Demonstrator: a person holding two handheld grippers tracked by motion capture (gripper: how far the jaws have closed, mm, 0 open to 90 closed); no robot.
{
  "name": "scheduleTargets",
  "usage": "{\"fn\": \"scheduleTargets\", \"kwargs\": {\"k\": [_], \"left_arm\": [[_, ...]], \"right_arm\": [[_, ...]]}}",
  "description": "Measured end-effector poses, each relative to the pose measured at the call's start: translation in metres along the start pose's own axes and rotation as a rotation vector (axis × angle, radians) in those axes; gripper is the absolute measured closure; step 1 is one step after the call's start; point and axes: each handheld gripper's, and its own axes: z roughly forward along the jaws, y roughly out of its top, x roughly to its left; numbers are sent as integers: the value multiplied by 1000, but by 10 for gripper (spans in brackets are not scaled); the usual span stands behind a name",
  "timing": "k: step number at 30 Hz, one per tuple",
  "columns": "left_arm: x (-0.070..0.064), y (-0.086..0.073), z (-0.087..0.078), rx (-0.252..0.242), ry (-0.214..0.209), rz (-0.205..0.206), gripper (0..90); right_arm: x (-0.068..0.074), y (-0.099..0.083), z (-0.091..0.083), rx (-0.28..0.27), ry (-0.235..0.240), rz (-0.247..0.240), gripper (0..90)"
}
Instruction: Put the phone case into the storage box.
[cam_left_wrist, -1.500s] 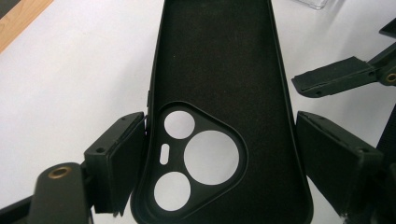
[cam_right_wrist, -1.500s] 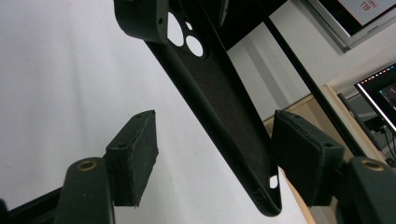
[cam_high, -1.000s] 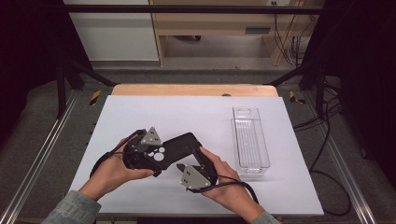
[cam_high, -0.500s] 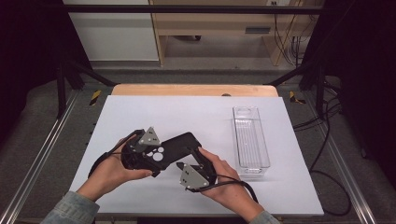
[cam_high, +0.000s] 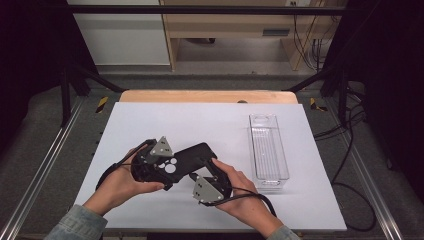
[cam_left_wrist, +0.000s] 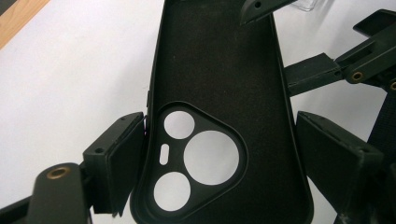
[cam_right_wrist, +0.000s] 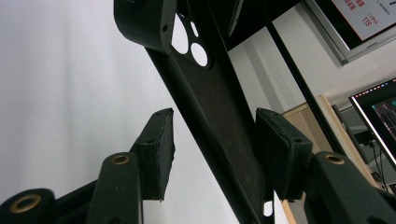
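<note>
Matt black phone case (cam_left_wrist: 219, 84) — soft, felt-like lining; clear glossy plastic tray (cam_high: 268, 150).

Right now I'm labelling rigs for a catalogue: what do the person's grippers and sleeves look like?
Both grippers are black. The left gripper and right gripper each carry a grey three-cornered plate with small holes on top and trail a black cable. The jaws are flat rectangular black pads on arms with brass-coloured rivets. The sleeves are blue-grey denim.

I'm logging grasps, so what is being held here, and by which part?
A black phone case. The left gripper clamps its long side edges at the camera-hole end; the right gripper straddles the other end, one pad apart.
</note>
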Motion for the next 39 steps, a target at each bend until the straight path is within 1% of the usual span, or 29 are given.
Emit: {"fn": "scheduleTargets", "kwargs": {"k": [6, 9, 14, 20, 26, 39], "left_arm": [[0, 0, 0, 0, -4, 4, 180], [-1, 0, -1, 0, -4, 4, 180], [-1, 0, -1, -1, -5, 4, 180], [-2, 0, -1, 1, -6, 9, 179], [-2, -1, -2, 1, -7, 10, 178], [-3, 0, -2, 0, -16, 9, 178]], "right_arm": [[1, 1, 1, -3, 2, -11, 495], [1, 2, 1, -1, -1, -8, 500], [2, 3, 1, -2, -1, -28, 510], [4, 4, 2, -6, 6, -25, 520], [4, 5, 2, -7, 2, -21, 526], [6, 6, 3, -8, 4, -40, 539]]}}
